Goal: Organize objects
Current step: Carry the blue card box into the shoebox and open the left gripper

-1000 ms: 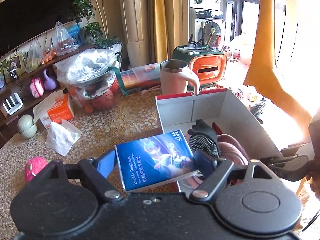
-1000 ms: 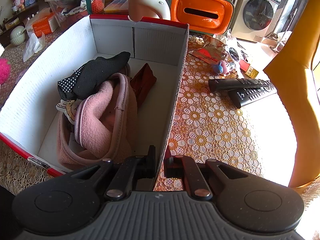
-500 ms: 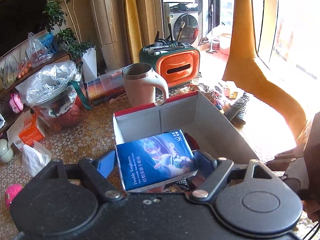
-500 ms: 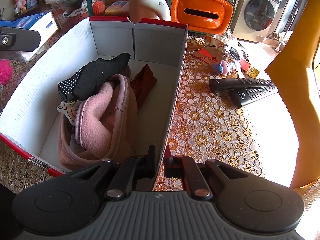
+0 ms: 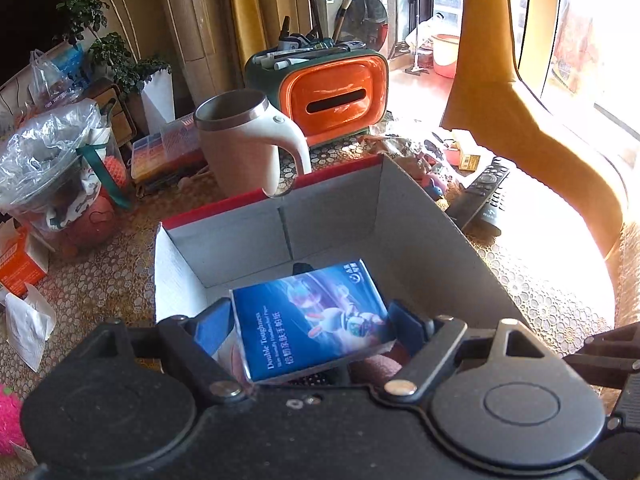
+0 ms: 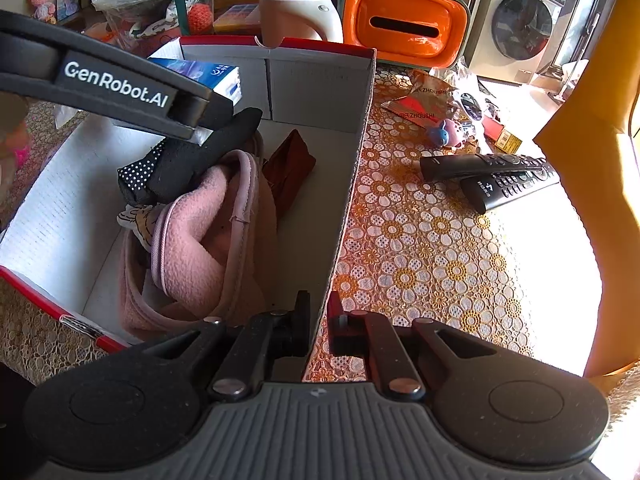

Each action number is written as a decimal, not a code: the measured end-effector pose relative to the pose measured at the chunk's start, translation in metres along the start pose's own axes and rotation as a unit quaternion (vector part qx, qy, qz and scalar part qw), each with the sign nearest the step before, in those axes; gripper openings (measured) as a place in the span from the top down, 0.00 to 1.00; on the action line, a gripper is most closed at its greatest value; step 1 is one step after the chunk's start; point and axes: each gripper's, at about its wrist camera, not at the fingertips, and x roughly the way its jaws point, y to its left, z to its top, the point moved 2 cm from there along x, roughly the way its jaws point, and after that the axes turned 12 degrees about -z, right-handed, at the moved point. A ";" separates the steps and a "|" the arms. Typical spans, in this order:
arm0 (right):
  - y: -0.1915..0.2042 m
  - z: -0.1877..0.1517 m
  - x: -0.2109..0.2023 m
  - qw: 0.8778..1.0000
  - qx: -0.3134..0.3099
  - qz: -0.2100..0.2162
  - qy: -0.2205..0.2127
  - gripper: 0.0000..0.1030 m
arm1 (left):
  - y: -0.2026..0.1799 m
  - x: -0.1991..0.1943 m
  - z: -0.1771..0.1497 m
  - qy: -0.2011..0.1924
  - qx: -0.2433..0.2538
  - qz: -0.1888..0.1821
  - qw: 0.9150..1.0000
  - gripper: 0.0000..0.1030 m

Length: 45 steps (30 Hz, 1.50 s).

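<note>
My left gripper [image 5: 310, 326] is shut on a blue tissue pack [image 5: 310, 318] and holds it over the open red-rimmed cardboard box [image 5: 420, 248]. The pack and the left gripper also show in the right wrist view [image 6: 216, 76], above the box's far left side. My right gripper [image 6: 318, 320] is shut on the box's right wall [image 6: 352, 176] near its front corner. Inside the box lie a pink fleece pouch [image 6: 200, 248], a black dotted glove [image 6: 192, 160] and a brown cloth [image 6: 290, 168].
A beige mug [image 5: 244, 144] and an orange pen holder [image 5: 332, 96] stand behind the box. Two remotes [image 6: 492, 172], snack packets and a small toy [image 6: 448, 130] lie right of it. A plastic bag [image 5: 48, 152], orange tissue box [image 5: 16, 260] and pink ball [image 5: 8, 416] lie left.
My left gripper has carried the blue tissue pack from beside the box's left side to over the box's inside. My right gripper has stayed clamped on the right wall.
</note>
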 end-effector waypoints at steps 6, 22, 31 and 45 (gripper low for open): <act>0.000 -0.002 -0.002 1.000 -0.002 0.001 -0.002 0.93 | 0.009 0.020 -0.001 0.021 -0.019 -0.008 1.000 0.20; -0.004 -0.003 -0.002 1.000 -0.001 0.007 0.004 0.93 | 0.015 0.030 -0.006 0.025 -0.042 -0.028 0.998 0.15; -0.005 -0.003 -0.002 1.000 0.003 0.008 0.008 0.93 | 0.019 0.004 -0.012 -0.001 -0.050 -0.038 0.998 0.11; 0.000 -0.004 0.001 1.000 0.007 -0.010 0.018 0.93 | 0.036 -0.071 -0.041 -0.037 -0.042 -0.033 0.998 0.08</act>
